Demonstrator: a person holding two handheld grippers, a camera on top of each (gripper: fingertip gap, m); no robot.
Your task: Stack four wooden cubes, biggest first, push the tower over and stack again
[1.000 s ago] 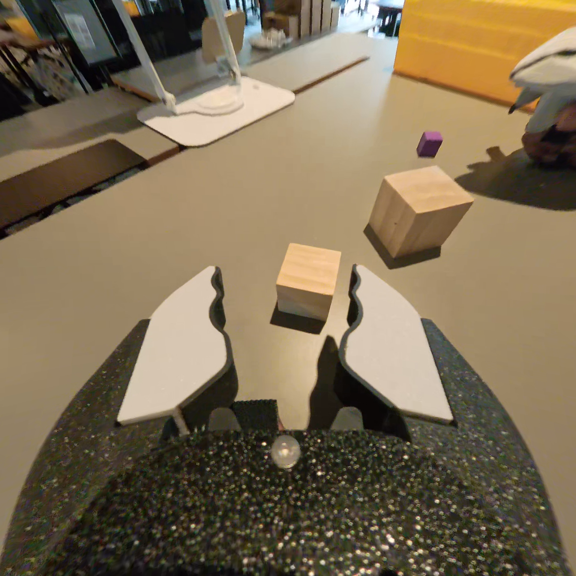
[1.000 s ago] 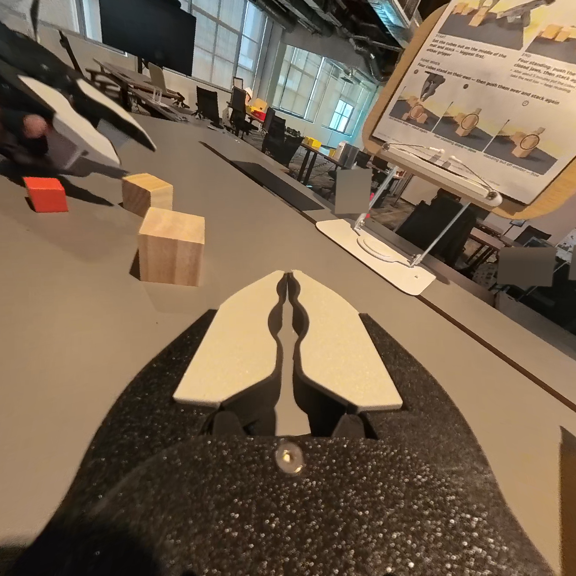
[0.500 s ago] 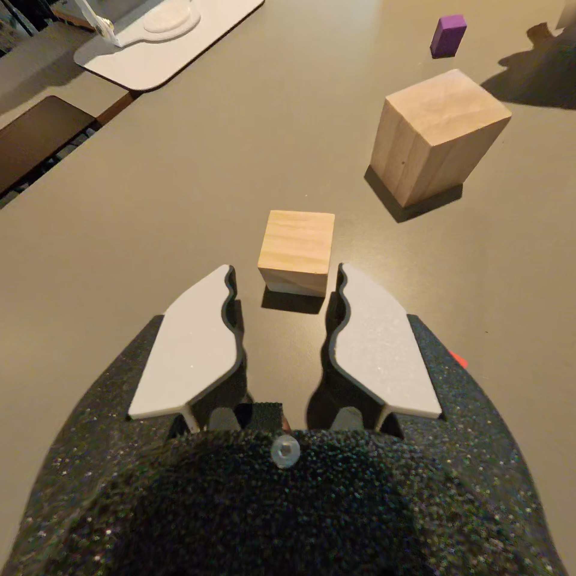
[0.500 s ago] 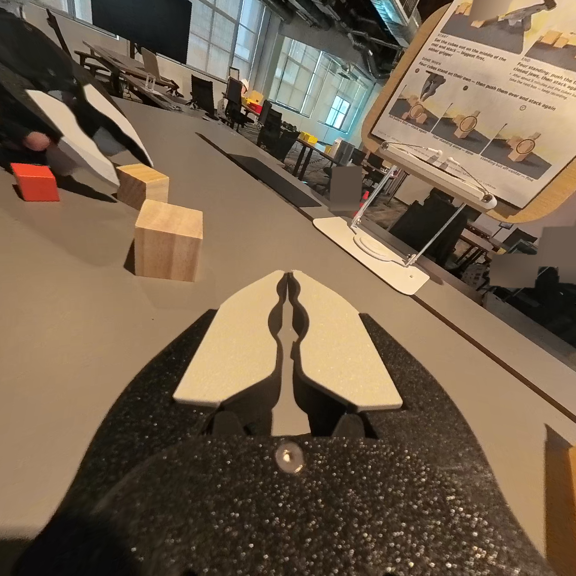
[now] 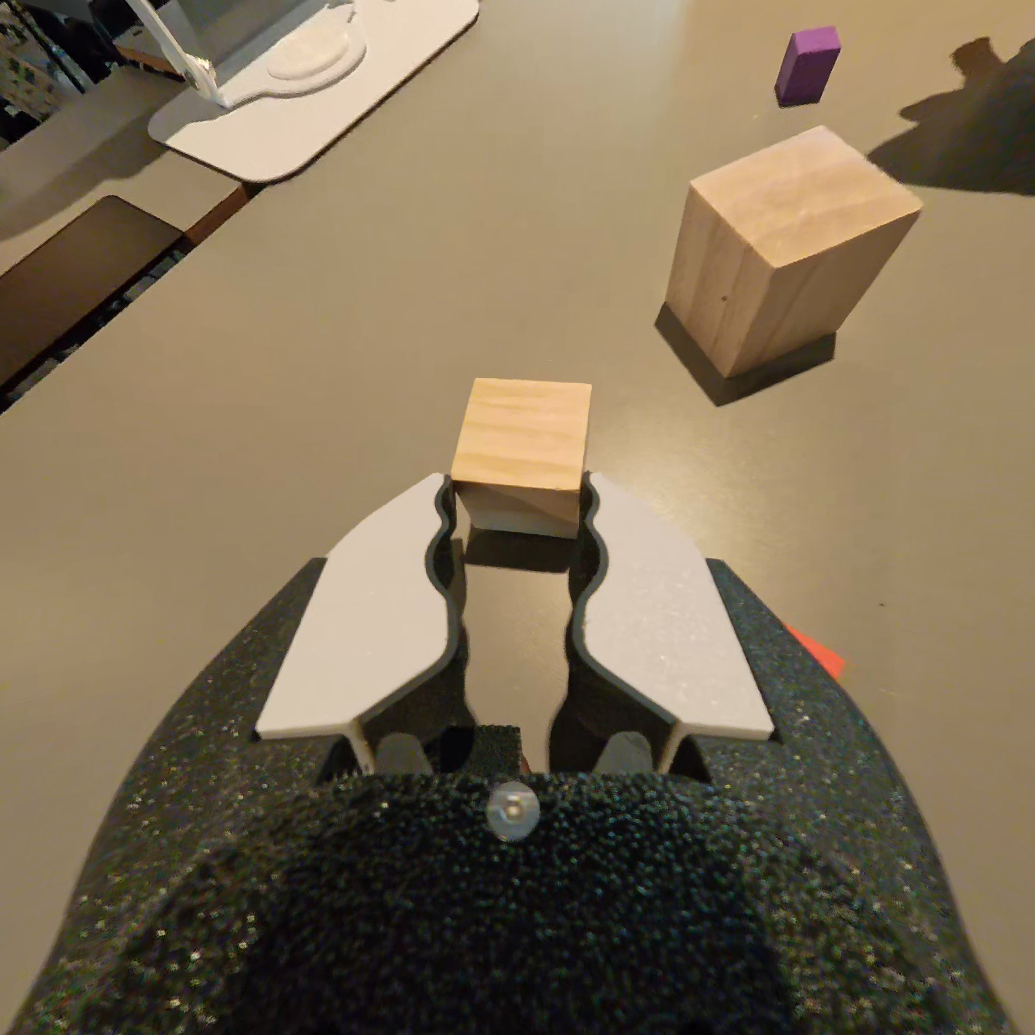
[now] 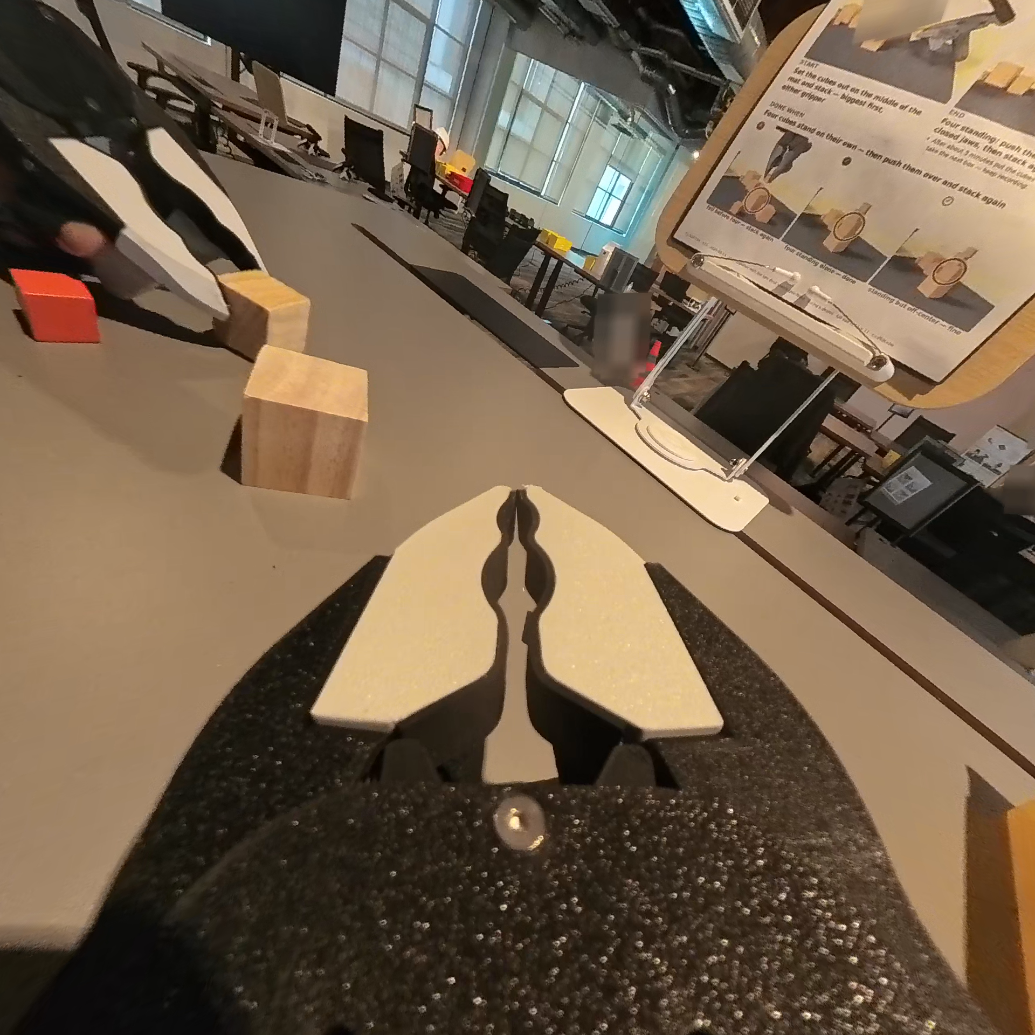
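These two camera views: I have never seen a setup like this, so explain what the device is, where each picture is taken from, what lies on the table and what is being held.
A person holds a two-finger tool in each hand; a camera on each looks forward along its fingers.

Left wrist view: the left hand-held gripper is open, its fingertips on either side of a small wooden cube, not clearly squeezing it. A bigger wooden cube and a purple block stand farther off on the grey table.

Right wrist view: the right hand-held gripper is shut and holds nothing. It shows the left tool at the small cube, a red block and an instruction board on a white stand.
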